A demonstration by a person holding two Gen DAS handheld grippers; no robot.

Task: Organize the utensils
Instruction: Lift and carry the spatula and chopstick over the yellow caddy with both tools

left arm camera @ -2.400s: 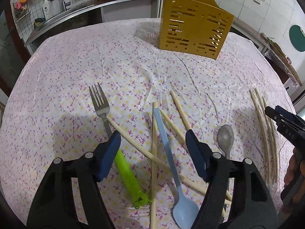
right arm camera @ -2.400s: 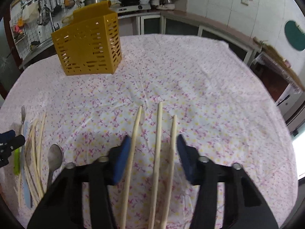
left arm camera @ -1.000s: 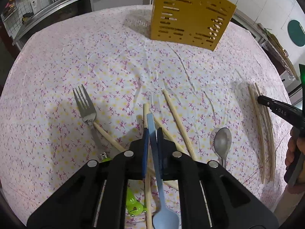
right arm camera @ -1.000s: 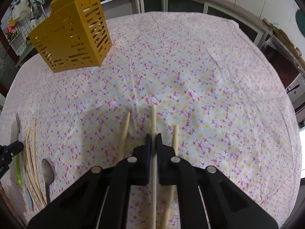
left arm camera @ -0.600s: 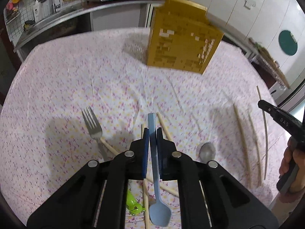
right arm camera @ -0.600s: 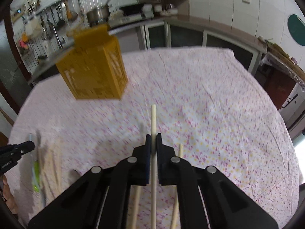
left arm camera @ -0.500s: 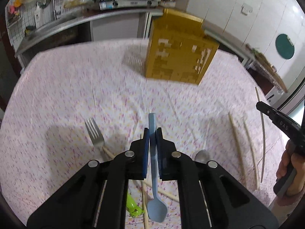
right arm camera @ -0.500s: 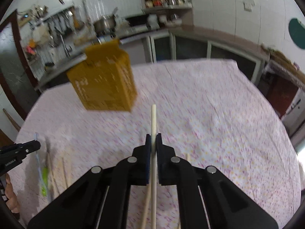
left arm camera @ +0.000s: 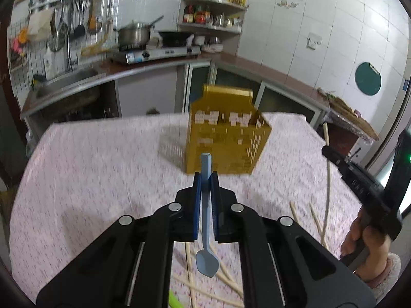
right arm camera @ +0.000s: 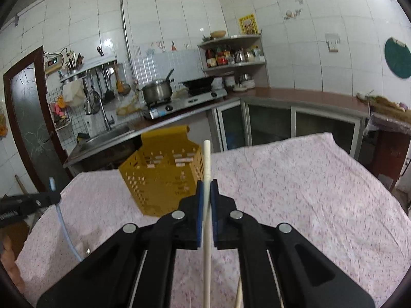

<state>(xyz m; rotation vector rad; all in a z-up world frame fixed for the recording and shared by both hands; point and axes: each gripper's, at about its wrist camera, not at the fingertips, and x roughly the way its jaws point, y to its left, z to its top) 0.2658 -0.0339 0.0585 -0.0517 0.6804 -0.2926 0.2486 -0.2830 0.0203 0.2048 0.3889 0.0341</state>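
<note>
My left gripper is shut on a light blue spoon, held in the air with its handle pointing forward and its bowl hanging below. My right gripper is shut on a wooden chopstick, also lifted off the table. A yellow slotted utensil holder stands on the floral tablecloth ahead of both grippers; it also shows in the right wrist view. Loose chopsticks lie on the cloth below. The right gripper shows at the right of the left wrist view, and the left gripper with the spoon at the left of the right wrist view.
The table is covered with a pink floral cloth. A kitchen counter with a sink, a stove and a pot runs behind it. More chopsticks and a green handle lie near the table's front edge.
Both grippers have risen and tilted up with their utensils, so the views now look across the table toward the holder and kitchen wall. Both jaws stay shut.
</note>
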